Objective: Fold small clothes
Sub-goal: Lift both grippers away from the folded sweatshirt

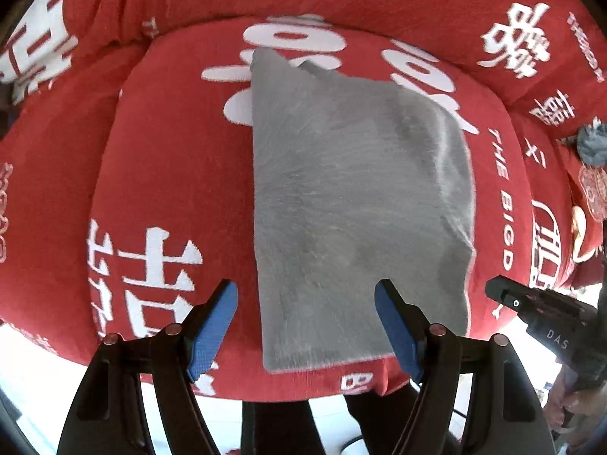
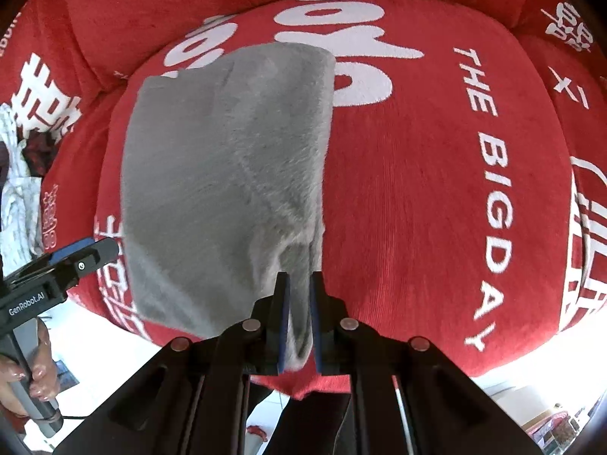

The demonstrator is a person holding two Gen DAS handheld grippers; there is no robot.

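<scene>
A: Big red sofa cushion [image 1: 170, 189] fills the whole scene, white lettering all over it, back cushions rising behind.

B: And lying on that seat is the grey cloth [image 1: 353, 197], fuzzy, folded over, its near edge reaching the front of the cushion. From the right wrist view the right side of the cloth [image 2: 227, 174] is lifted off the seat.

A: Lifted by what?

B: The right gripper [image 2: 299, 284]. Its blue pads are pressed close together with a fold of the cloth pinched between them, at the near right corner.

A: And the left gripper [image 1: 305, 292]?

B: Spread wide, nothing between its blue pads. It hangs over the near edge of the cloth, one pad over red cushion, the other over grey.

A: Small bits?

B: A crumpled grey piece [image 1: 592, 144] far off at the sofa's right side, well apart from the cloth. White and dark fabric [image 2: 19, 174] at the left edge in the right wrist view.
</scene>
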